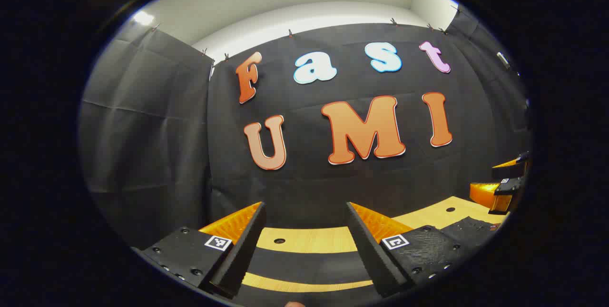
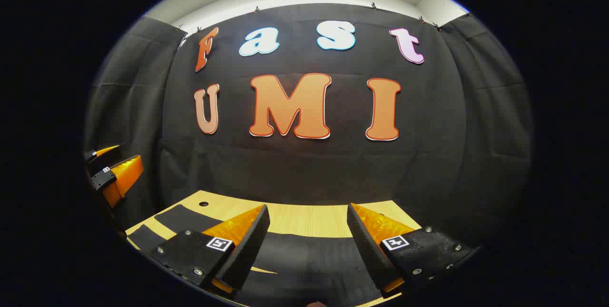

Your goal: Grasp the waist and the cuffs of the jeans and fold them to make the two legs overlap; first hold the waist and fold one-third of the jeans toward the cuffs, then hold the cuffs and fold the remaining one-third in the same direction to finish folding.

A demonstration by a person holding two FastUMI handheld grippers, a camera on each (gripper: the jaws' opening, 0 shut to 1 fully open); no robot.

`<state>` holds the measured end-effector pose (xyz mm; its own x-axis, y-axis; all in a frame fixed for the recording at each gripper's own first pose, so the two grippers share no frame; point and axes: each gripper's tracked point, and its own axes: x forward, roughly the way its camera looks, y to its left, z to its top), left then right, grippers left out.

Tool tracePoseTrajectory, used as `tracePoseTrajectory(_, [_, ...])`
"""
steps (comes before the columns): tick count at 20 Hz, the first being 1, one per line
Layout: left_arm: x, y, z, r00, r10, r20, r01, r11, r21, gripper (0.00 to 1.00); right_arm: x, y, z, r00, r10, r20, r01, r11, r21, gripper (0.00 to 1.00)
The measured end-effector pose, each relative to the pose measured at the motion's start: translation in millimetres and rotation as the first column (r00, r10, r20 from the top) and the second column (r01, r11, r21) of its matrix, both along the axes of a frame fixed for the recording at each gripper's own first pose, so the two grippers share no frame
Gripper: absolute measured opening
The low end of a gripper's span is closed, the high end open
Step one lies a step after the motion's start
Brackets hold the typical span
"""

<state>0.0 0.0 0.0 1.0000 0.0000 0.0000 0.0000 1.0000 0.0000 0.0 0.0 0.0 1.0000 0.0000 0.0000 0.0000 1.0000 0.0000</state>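
Lying flat on the pale wooden table (image 2: 304, 219), the dark jeans (image 2: 304, 254) spread as a soft, matte cloth beneath and between both pairs of fingers. The left gripper (image 1: 304, 212) and the right gripper (image 2: 307, 212) hang above them with wedge-shaped fingers spread wide, holding nothing. Creased black cloth (image 2: 304, 164) closes the far side.

Left gripper (image 1: 305, 212), fingers spread wide apart and empty, held level and pointing forward. Right gripper (image 2: 308, 214), likewise spread and empty, held level alongside it, the two well apart.
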Motion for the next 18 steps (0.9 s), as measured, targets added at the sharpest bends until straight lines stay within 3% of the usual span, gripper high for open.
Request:
tracePoseTrajectory(4, [9,5,12,0.999,-0.015,0.048,0.014,0.999,0.031,1.0,4,44,18,0.994,0.099,0.041,-0.1,0.995,0.029,0.98])
tracePoseTrajectory(8, [10,4,4,0.998,-0.049,0.031,0.048,0.999,0.023,0.99,9,53,18,0.995,0.092,0.049,-0.091,0.996,-0.022,1.0])
tracePoseTrajectory(18, [17,26,-2,1.0,-0.019,0.008,0.019,0.999,0.038,0.99,11,56,16,0.996,0.078,0.032,-0.078,0.997,-0.013,0.98])
